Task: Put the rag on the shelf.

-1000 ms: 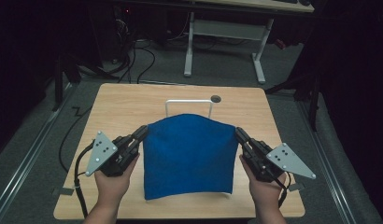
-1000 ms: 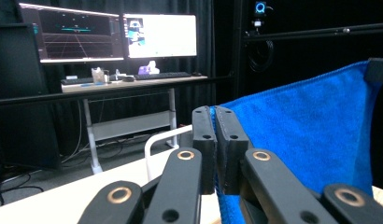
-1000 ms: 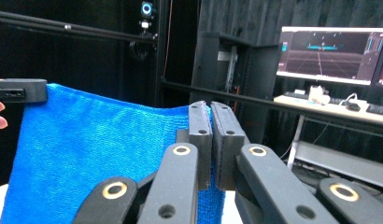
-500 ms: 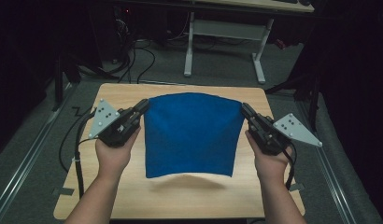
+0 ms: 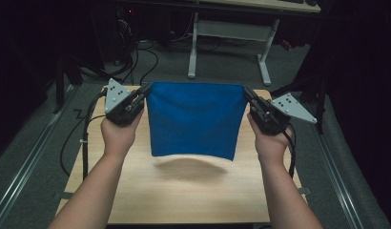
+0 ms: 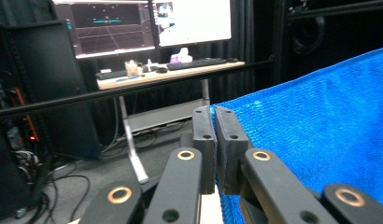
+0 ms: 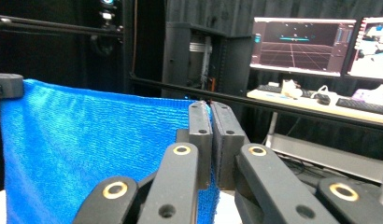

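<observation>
The blue knitted cloth (image 5: pixel 193 119) hangs in mid-frame above the wooden tabletop (image 5: pixel 184 191); left claw (image 5: pixel 145 91) and right claw (image 5: pixel 247 93) each clamp one upper corner, keeping it spread flat.

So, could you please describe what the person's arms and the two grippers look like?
Both forearms are bare, with no sleeves showing. The left gripper and right gripper are black, each topped by a grey three-cornered plate with dark dots and trailing a black cable. Their jaws are flat black pads on linkages with brass-coloured rivets.
</observation>
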A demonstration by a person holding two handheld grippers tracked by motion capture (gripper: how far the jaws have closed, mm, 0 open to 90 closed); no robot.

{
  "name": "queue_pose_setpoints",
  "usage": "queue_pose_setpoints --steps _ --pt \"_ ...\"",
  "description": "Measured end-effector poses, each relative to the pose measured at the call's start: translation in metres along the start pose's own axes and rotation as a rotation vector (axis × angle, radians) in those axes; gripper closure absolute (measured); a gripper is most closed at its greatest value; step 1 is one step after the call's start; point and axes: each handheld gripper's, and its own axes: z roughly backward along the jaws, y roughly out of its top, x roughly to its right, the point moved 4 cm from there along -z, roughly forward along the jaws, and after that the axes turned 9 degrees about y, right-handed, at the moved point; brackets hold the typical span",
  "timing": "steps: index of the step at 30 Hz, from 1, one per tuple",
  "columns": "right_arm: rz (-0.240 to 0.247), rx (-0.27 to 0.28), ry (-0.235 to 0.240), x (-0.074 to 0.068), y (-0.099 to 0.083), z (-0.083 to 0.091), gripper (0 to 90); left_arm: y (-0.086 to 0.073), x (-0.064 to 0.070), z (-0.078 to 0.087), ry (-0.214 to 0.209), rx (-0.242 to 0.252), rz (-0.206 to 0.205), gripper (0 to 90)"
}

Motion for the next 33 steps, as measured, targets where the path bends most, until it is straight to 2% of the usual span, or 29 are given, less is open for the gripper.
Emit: queue_pose_setpoints --steps 3,9,11,12,14,16,20,23,27,29,31,33 --pt "-0.004 -0.01 -0.013 0.008 -0.001 -0.01 88.4 0.003 -0.006 -0.012 0.012 -0.008 -0.004 87.9" --pt "-0.016 -0.026 -0.04 0.03 -0.003 -0.035 88.6 0.004 -0.018 -0.04 0.056 -0.017 -0.055 88.0" --pt "-0.015 -0.043 -0.043 0.035 -0.005 -0.044 88.7 0.004 -0.02 -0.047 0.063 -0.028 -0.052 88.0" --pt "-0.006 -0.059 -0.055 0.04 -0.006 -0.055 88.9 0.003 -0.021 -0.053 0.071 -0.032 -0.055 88.0" --pt "-0.005 -0.066 -0.057 0.042 -0.006 -0.059 88.9 0.002 -0.023 -0.063 0.084 -0.042 -0.057 88.0" --pt "0.001 -0.082 -0.076 0.052 -0.006 -0.073 88.9 0.001 -0.026 -0.072 0.094 -0.048 -0.053 88.0" --pt "0.002 -0.092 -0.081 0.061 -0.005 -0.086 88.9 -0.004 -0.031 -0.088 0.105 -0.065 -0.045 87.9" --pt "0.03 -0.12 -0.093 0.065 -0.006 -0.099 88.9 -0.009 -0.036 -0.096 0.111 -0.086 -0.038 87.9" --pt "0.035 -0.168 -0.103 0.071 -0.014 -0.116 88.8 -0.02 -0.04 -0.107 0.116 -0.134 -0.037 87.6" --pt "0.03 -0.186 -0.103 0.073 -0.02 -0.122 88.9 -0.028 -0.042 -0.113 0.109 -0.171 -0.024 87.4" --pt "0.025 -0.22 -0.103 0.076 -0.029 -0.128 88.8 -0.037 -0.043 -0.116 0.104 -0.196 -0.037 87.2" --pt "0.017 -0.25 -0.093 0.078 -0.04 -0.132 88.8 -0.051 -0.045 -0.12 0.087 -0.233 -0.03 87.0"
